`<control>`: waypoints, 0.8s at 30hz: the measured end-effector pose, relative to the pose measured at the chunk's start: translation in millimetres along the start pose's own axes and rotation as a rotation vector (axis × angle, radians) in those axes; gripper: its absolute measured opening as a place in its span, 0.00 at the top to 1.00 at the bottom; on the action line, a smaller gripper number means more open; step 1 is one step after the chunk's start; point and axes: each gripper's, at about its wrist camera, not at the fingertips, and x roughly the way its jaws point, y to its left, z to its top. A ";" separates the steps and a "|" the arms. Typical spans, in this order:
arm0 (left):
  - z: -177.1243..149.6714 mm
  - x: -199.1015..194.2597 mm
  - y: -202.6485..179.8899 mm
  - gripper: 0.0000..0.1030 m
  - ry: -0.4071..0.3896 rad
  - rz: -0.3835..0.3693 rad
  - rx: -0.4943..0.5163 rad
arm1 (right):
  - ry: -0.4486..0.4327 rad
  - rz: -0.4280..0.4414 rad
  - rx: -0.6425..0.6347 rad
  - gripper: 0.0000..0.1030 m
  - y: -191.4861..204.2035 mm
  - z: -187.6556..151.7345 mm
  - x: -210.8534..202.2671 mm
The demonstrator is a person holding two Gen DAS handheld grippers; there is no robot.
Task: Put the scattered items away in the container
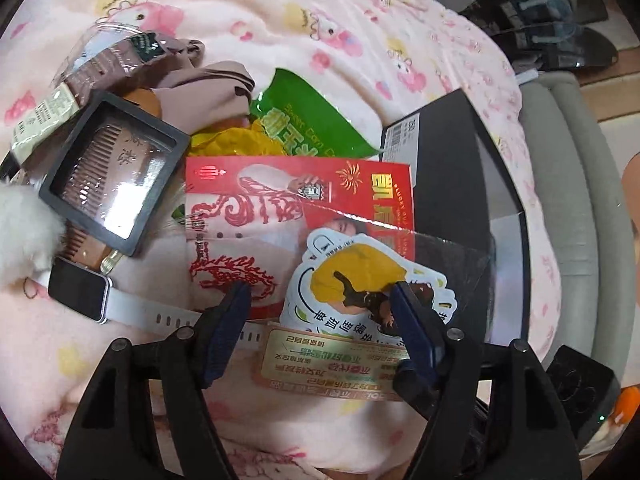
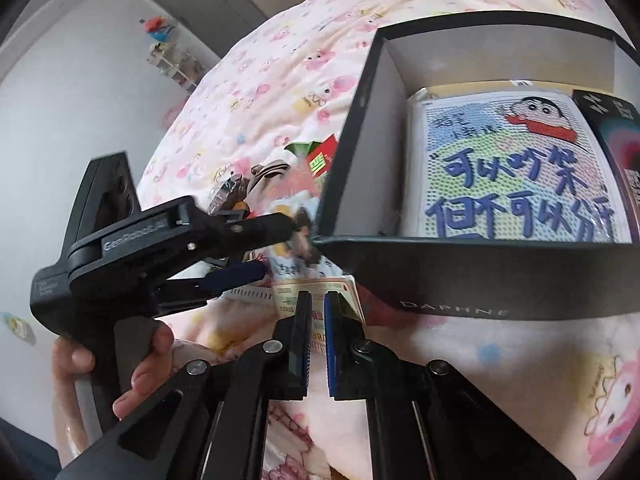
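Note:
My left gripper point(image 1: 320, 294) is open, its fingers straddling a clear-sleeved sticker pack point(image 1: 360, 280) on the pink blanket. Under it lie a red packet point(image 1: 296, 200) and a gold card point(image 1: 332, 364). The black box point(image 2: 360, 152) stands to the right; in the left wrist view only its corner point(image 1: 448, 152) shows. It holds a cartoon sheet point(image 2: 512, 168). My right gripper point(image 2: 318, 300) is almost closed around the gold card's point(image 2: 288, 294) edge, beside the box's front wall. The left gripper point(image 2: 276, 240) also shows in the right wrist view.
Scattered left of the packet: a framed comb case point(image 1: 112, 176), a white-strapped smartwatch point(image 1: 84, 294), a green snack bag point(image 1: 304, 120), mauve cloth point(image 1: 208, 92), a wrapped packet point(image 1: 104, 56) and white fluff point(image 1: 24, 232). A grey edge point(image 1: 568, 200) borders the bed.

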 end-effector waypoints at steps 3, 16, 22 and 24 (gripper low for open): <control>0.8 -1.7 -0.4 0.29 0.002 -0.010 -0.003 | -0.010 -0.001 0.012 0.96 -3.6 -1.4 0.4; -18.9 10.3 -34.4 0.30 0.128 -0.146 0.159 | -0.005 0.094 -0.053 0.96 12.6 -8.3 -28.8; -11.1 -10.6 -14.6 0.30 -0.010 -0.147 0.038 | -0.004 0.039 -0.047 0.96 -4.8 -19.0 -41.2; -9.8 -18.4 -5.0 0.28 -0.058 -0.133 -0.012 | -0.010 0.041 -0.028 0.96 -11.8 -19.2 -43.2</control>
